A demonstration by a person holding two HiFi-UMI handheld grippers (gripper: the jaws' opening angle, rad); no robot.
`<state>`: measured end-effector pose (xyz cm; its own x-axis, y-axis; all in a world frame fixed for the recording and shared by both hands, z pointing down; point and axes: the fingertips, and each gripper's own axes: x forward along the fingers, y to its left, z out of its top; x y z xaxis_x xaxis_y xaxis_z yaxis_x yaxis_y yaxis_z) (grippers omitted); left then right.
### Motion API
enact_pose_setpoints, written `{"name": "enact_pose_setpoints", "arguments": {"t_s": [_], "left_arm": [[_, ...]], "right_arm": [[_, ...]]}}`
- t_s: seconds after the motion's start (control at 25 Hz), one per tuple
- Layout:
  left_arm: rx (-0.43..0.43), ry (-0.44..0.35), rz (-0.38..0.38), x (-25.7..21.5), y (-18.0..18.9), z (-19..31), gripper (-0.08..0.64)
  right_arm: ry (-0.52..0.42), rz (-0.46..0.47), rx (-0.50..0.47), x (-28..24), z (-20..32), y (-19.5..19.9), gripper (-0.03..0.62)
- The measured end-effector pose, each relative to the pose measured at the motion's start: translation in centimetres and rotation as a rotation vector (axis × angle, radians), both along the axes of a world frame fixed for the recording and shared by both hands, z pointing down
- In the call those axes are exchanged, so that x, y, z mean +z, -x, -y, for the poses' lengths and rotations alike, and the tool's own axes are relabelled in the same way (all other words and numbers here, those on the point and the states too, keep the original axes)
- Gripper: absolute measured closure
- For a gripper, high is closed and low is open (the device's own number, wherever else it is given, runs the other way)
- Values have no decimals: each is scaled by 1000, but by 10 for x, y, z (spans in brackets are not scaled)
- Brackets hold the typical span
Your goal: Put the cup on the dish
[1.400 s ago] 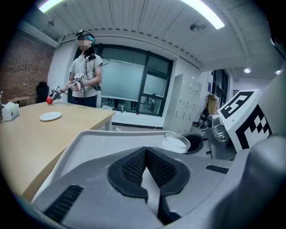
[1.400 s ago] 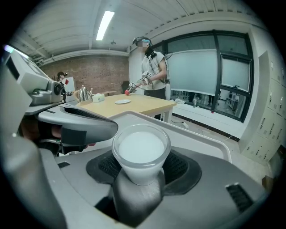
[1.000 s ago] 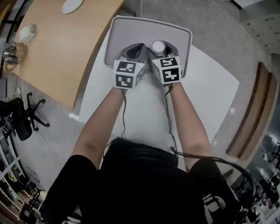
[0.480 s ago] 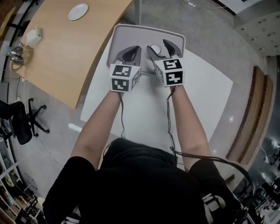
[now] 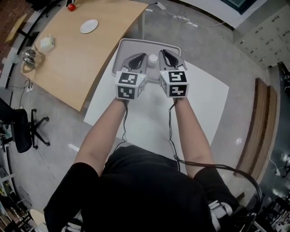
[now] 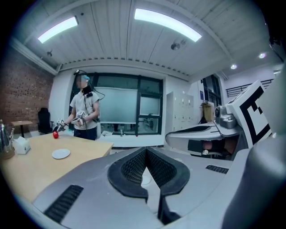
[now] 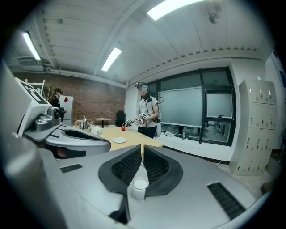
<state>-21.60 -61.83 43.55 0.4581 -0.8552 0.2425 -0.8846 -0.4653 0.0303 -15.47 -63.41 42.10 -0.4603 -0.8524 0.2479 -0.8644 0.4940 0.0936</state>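
A small white cup (image 5: 153,57) stands on the grey tray (image 5: 131,43), seen from above between my two raised grippers. My right gripper (image 5: 162,52) hangs just right of it. Its jaws have just been closing and now meet at the tips (image 7: 141,146), gripping nothing. The cup (image 7: 140,184) shows far below through the gap near their base. My left gripper (image 5: 143,55) is shut and empty too, its pads together (image 6: 145,150). The white dish (image 5: 89,26) lies apart on the wooden table (image 5: 81,59), also visible in the gripper views (image 6: 60,154) (image 7: 119,140).
The tray sits at the far end of a white table (image 5: 199,104). On the wooden table are a kettle (image 5: 29,58), a white box (image 5: 47,43) and a red ball (image 5: 71,7). Another person (image 6: 85,112) with grippers stands behind it. An office chair (image 5: 22,131) is at the left.
Both grippers have risen off the tray. The right jaws, open around the cup before, have shut without it. The cup stays on the tray.
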Motion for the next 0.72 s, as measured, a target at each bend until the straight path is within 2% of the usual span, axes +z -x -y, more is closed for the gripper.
{"name": "enact_pose_setpoints", "arguments": {"t_s": [0.28,0.72], "left_arm": [[-18,-59,20,-44,-19,-49,552],[-31,-96,51,-86,-46,-156,552]], "right_arm": [[-41,-6,-24,-38,-57,-12,578],[-90,27,-28,-77,-162,-52,578]]}}
